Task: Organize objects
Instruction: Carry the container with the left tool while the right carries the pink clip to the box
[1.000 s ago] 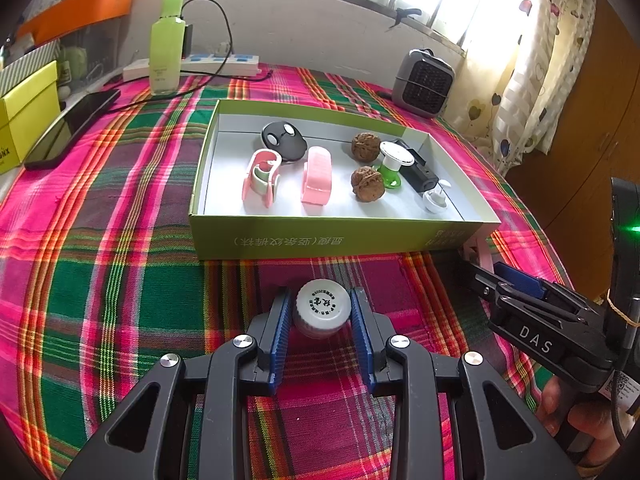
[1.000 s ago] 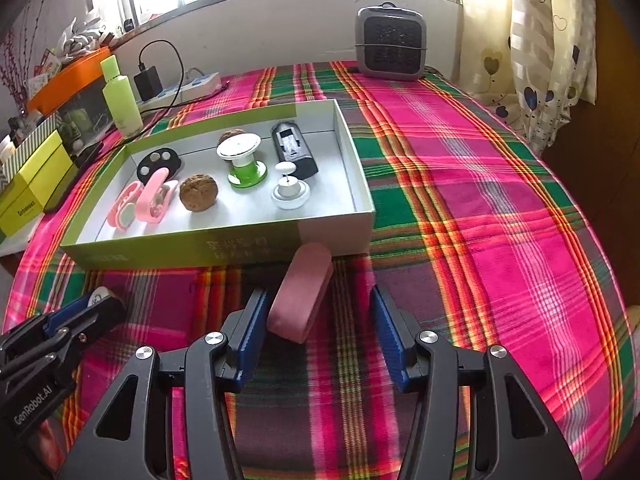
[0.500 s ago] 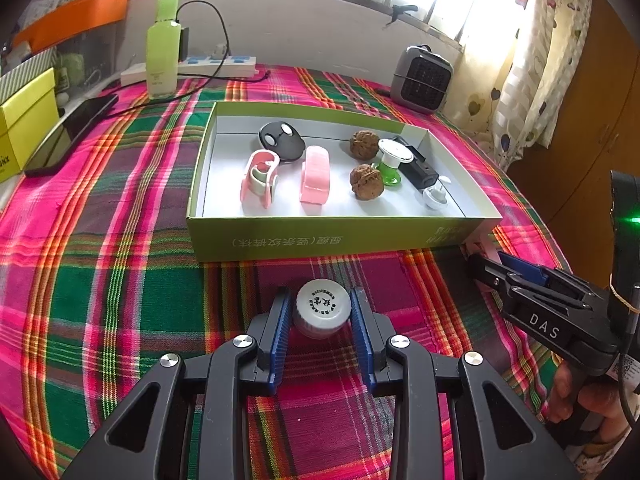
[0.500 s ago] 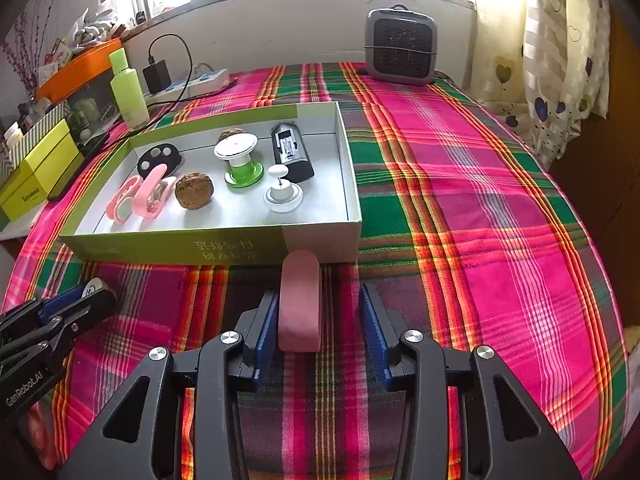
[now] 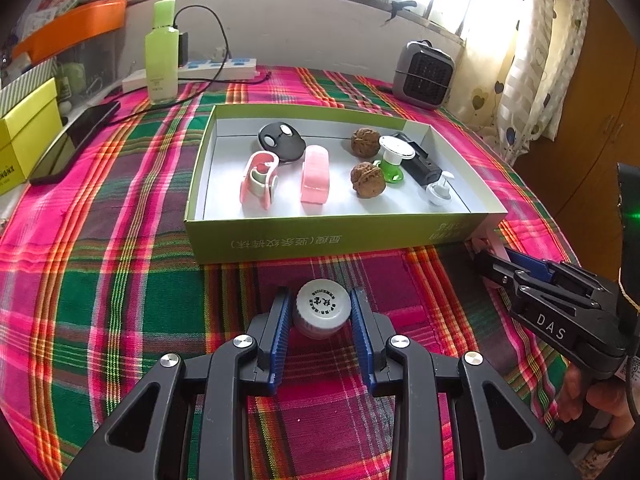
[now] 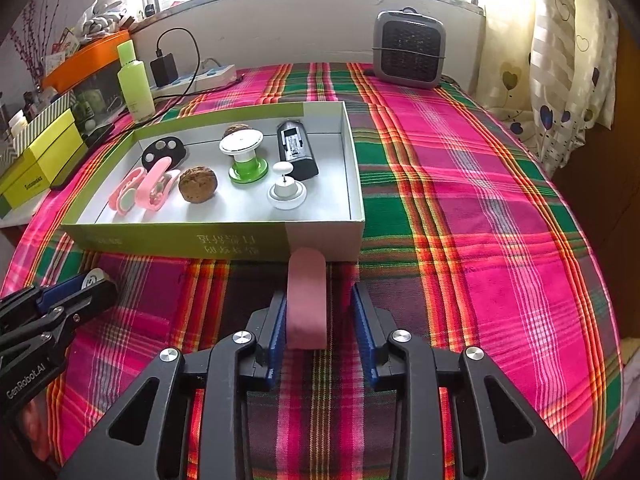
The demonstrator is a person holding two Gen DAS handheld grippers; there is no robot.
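At the near edge of the left wrist view, the left tool [image 5: 318,312] is seen clamped on a white cap [image 5: 321,309], which sits on the plaid desk [image 5: 100,280] just short of the box [image 5: 320,242]. In the right wrist view, the right tool [image 6: 318,312] has just been closing around a pink block [image 6: 306,298]; the left pad touches it, a gap remains at the right pad, so no grip is made yet. The block's far end lies against the box's near wall at 12 o'clock. Inside the box several things are already laid: a pink roller [image 5: 259,179], a pink case [image 5: 315,180], a black fob [image 5: 281,142], two walnuts [image 5: 367,179], a green spool [image 5: 394,160], a black clip [image 5: 420,162] and a white knob [image 5: 438,192]. By the look of it, most of the sorting is done, with cap and block left. The near wall must be cleared by both. Farther off, a bottle [image 5: 162,54] stands at 10 o'clock, a heater [image 5: 426,74] at 1 o'clock.
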